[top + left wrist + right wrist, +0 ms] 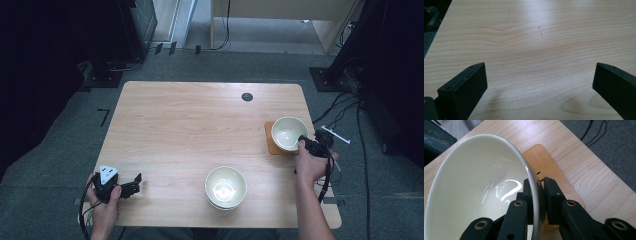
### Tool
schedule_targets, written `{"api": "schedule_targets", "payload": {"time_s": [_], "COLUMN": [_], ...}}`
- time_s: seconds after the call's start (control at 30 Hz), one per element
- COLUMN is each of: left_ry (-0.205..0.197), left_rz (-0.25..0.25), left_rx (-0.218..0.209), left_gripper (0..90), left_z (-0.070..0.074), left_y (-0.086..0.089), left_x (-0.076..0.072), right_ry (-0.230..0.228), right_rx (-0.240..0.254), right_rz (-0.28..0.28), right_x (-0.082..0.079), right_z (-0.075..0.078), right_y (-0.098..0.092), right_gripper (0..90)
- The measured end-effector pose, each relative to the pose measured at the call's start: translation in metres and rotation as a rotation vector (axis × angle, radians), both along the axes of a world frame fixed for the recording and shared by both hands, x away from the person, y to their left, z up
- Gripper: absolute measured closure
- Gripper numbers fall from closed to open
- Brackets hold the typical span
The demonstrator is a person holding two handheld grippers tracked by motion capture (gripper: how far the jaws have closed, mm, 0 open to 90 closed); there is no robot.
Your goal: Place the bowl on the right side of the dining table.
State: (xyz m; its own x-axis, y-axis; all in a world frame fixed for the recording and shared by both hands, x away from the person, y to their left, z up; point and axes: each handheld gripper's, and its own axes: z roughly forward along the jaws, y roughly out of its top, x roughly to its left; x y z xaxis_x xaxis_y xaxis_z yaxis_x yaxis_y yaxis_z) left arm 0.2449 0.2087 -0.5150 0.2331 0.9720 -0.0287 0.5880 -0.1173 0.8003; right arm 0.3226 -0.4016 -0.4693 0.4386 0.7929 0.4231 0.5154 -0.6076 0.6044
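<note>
We see the right gripper (304,142) clamped on the near rim of a cream ceramic bowl (288,133), one jaw inside the wall and one outside, as the right gripper view shows (537,195) with the bowl (474,190) tilted over a wooden coaster (549,167). In the high view that coaster (270,142) lies close to the table's (200,115) right edge, with little room beyond it. The left gripper (131,185) rests near the front left corner, held in the left hand (106,205), its jaws spread wide with nothing between them; in the left gripper view (540,82) bare wood lies ahead. Another cream bowl (226,187) sits near the front edge, seemingly stacked on another. We find the table's middle and far half open, save a dark round grommet (247,97). We can read no writing anywhere.
</note>
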Motion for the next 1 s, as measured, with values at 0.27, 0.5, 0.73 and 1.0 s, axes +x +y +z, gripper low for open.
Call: {"api": "schedule_targets", "payload": {"time_s": [0.27,0.5,0.73,1.0], "left_ry": [0.0,0.001,0.001,0.002], "left_rz": [-0.001,-0.001,-0.003,-0.002], "left_rx": [0.001,-0.001,0.0,0.0], "left_gripper": [0.0,0.0,0.0,0.0], "left_z": [0.0,0.0,0.0,0.0], "left_y": [0.0,0.0,0.0,0.0], "left_x": [0.0,0.0,0.0,0.0], "right_ry": [0.038,0.062,0.073,0.069], "right_rx": [0.04,0.069,0.085,0.123], "right_rz": [-0.024,-0.035,-0.052,-0.057], "right_x": [0.011,0.019,0.023,0.025], "right_z": [-0.009,-0.014,-0.018,-0.02], "right_y": [-0.003,-0.006,-0.007,-0.01], "right_gripper": [81.1,81.0,80.8,79.3]}}
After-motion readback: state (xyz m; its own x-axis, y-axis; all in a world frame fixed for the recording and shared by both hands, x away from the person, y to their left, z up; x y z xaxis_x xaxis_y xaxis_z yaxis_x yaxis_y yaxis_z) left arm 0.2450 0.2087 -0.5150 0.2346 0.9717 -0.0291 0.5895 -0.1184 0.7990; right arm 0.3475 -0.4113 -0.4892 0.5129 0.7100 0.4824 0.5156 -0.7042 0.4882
